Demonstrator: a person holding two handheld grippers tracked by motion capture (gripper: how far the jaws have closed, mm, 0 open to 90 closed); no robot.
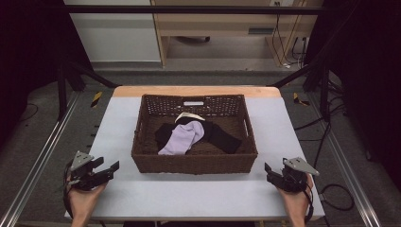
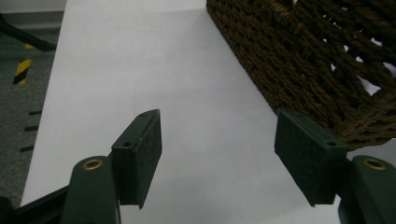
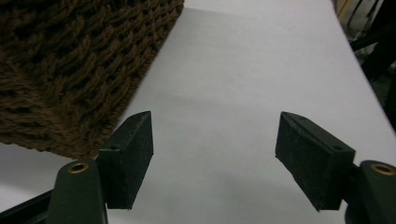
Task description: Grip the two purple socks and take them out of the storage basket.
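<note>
Both black two-jaw grippers, left (image 1: 105, 171) and right (image 1: 274, 174), are being held spread and empty (nothing pinched) beside the brown woven wicker basket (image 1: 194, 163). If its tall wall is being clipped on the way in, the lilac sock (image 1: 182, 139) and black garment (image 1: 220, 135) are being missed.

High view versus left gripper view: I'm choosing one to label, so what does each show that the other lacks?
High view alone: the socks inside the basket, a lilac sock lying on black ones, plus both hands and the right gripper. Left gripper view alone: the left gripper close up, jaws open with nothing between them. Both: the basket wall and white table.
</note>
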